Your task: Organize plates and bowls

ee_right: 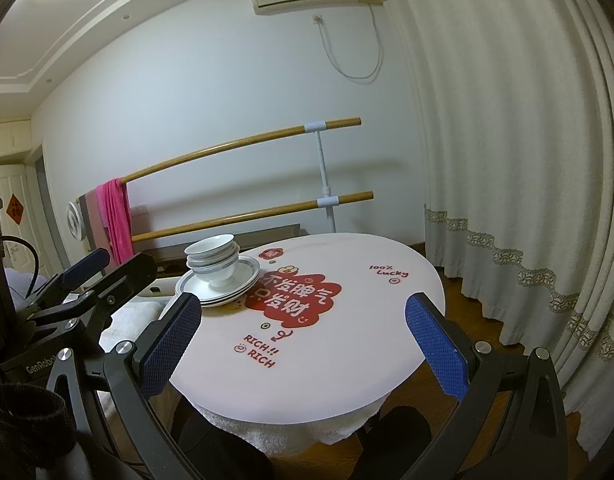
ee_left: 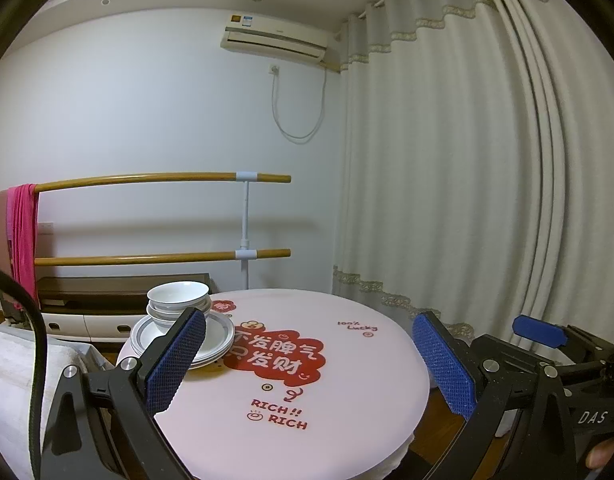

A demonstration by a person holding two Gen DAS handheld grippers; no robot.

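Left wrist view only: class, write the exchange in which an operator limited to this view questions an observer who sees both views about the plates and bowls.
Operator: My left hand-held gripper covers the near rim of the plates. Is anything against it?
Observer: No. The right wrist view shows that rim whole, with bare table in front.
Operator: Is the right hand-held gripper open?
Observer: Yes. The right hand-held gripper has its fingers wide apart, with nothing between them.
Operator: Do the bowls sit squarely?
Observer: The bowls stand nested and upright on the plates.

Stacked white bowls (ee_right: 213, 260), upright, rest on stacked grey-rimmed plates (ee_right: 243, 286) at the surface (ee_right: 347, 340) edge, 10 o'clock.
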